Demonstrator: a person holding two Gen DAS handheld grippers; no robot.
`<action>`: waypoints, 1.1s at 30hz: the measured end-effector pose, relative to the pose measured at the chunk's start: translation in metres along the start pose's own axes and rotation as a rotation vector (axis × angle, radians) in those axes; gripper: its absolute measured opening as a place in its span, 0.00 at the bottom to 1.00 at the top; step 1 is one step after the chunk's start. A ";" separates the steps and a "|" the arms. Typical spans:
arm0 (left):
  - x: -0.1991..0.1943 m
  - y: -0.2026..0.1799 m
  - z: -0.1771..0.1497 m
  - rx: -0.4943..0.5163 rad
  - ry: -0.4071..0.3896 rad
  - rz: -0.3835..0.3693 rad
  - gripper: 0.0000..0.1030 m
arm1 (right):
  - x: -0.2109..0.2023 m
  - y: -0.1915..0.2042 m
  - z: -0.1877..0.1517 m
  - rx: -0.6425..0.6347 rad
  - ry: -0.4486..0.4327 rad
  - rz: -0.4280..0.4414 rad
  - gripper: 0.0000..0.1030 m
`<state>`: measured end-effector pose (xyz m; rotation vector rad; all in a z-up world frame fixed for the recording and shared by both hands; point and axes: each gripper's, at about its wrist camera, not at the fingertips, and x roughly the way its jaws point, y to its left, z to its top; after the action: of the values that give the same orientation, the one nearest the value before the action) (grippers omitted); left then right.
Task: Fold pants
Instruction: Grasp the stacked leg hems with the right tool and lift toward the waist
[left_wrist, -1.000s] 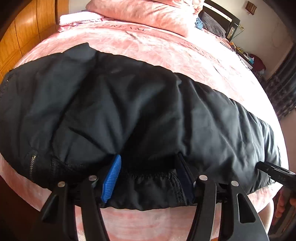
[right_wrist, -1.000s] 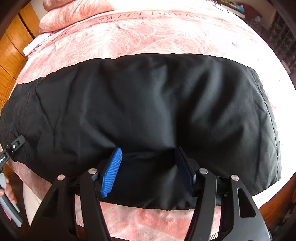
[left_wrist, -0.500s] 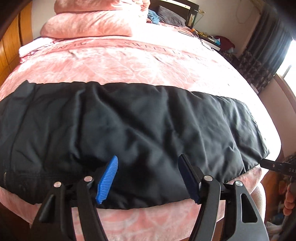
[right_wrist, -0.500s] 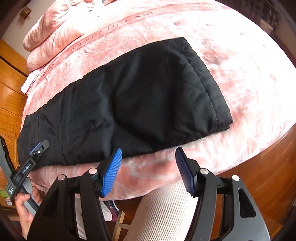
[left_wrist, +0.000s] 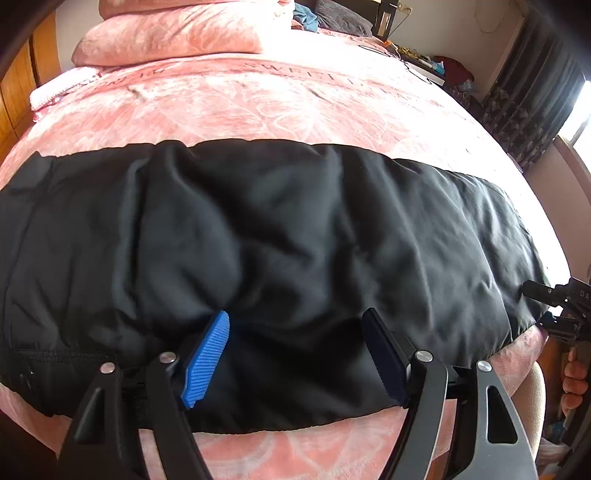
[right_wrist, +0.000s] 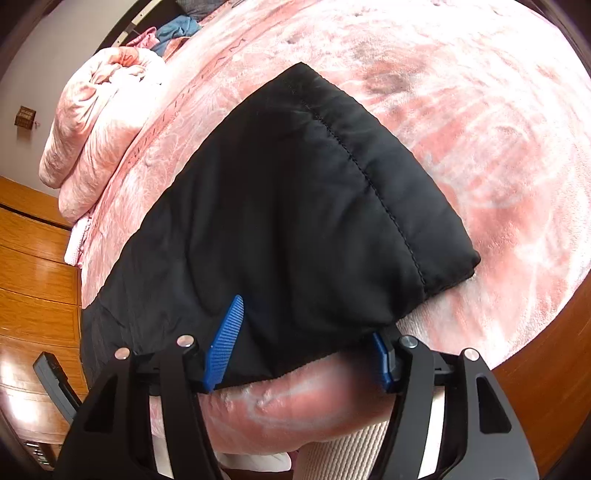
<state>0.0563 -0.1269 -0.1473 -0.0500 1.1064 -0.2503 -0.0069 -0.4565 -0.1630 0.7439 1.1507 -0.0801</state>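
Pink bedspread (left_wrist: 258, 107) bearing one pair of black pants (left_wrist: 280, 236), laid across the near edge.
Long axis runs left to right. Against half a second ago, both wrist views sit closer: left gripper (left_wrist: 299, 354) and right gripper (right_wrist: 310, 339) each spread wide, fabric between the fingers, ungripped.

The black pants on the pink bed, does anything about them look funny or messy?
A little messy. The black pants lie in a long strip across the pink bed, still puffy and wrinkled in the middle, and their near edge droops over the bed's side. Nothing looks torn or spilled.
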 end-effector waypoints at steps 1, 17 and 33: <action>0.000 0.000 0.000 0.000 0.000 -0.001 0.73 | 0.000 0.000 0.000 -0.004 -0.006 0.007 0.41; -0.007 -0.015 0.021 -0.002 -0.030 -0.056 0.74 | -0.079 -0.028 0.042 0.044 -0.213 0.072 0.04; -0.033 -0.008 0.009 0.022 -0.097 -0.081 0.87 | -0.127 0.039 0.024 -0.209 -0.385 -0.111 0.06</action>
<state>0.0493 -0.1282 -0.1126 -0.0869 1.0062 -0.3291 -0.0260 -0.4798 -0.0312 0.4531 0.8160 -0.1849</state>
